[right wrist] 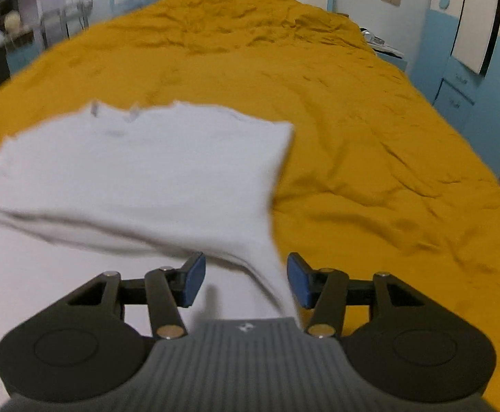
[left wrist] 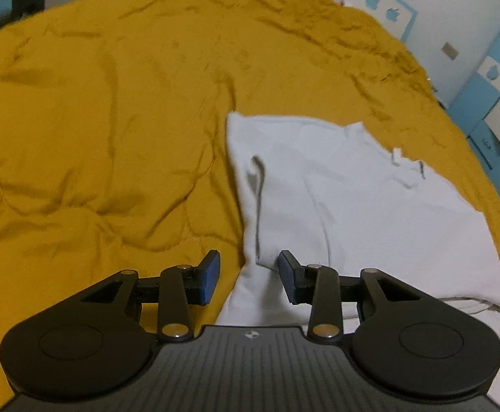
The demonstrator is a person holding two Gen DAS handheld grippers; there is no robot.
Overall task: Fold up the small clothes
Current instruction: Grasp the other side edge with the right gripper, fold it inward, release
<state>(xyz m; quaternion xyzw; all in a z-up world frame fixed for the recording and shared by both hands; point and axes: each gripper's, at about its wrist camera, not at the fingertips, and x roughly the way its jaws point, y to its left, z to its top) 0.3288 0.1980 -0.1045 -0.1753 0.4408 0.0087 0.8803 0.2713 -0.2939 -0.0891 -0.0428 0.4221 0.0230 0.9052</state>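
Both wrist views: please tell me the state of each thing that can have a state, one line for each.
white garment: lying on the cover, partly folded, not held.
mustard bed cover: spread out, wrinkled.
left gripper: fingers open, the garment's edge between them, not pressed.
right gripper: fingers open, a garment corner between them, not pressed.

You are looking at a bed covered by a wrinkled mustard-yellow quilt. A white garment is lying directly on the quilt, spread mostly flat with one side folded over, reaching toward the bed's near edge.
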